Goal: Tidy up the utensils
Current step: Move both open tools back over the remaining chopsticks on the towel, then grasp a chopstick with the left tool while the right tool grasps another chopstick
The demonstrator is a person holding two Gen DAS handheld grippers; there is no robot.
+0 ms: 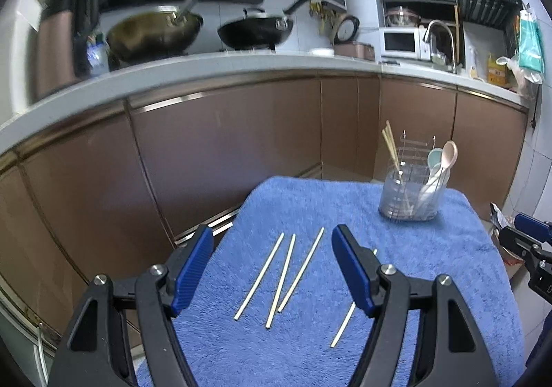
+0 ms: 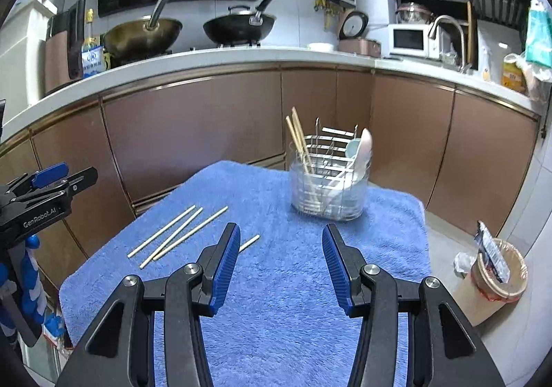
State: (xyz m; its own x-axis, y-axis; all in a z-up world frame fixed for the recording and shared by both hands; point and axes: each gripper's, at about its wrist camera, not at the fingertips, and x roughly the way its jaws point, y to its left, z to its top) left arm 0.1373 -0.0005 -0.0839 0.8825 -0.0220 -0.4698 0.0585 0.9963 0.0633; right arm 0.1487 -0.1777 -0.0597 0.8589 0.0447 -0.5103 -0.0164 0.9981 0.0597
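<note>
Several pale wooden chopsticks (image 1: 286,275) lie loose on a blue towel (image 1: 431,266); one is partly hidden behind my right finger. They also show in the right wrist view (image 2: 172,235). A clear utensil holder (image 1: 410,194) with a wire rack stands at the towel's far right and holds chopsticks and pastel spoons (image 1: 445,159); it also shows in the right wrist view (image 2: 327,187). My left gripper (image 1: 272,249) is open and empty, just above the loose chopsticks. My right gripper (image 2: 281,242) is open and empty, over the towel's middle in front of the holder.
Brown cabinet fronts (image 1: 224,145) and a white counter (image 1: 207,66) with two woks (image 2: 238,28) stand beyond the towel. A lined waste bin (image 2: 496,280) sits on the floor at right. The left gripper shows at the right wrist view's left edge (image 2: 45,190).
</note>
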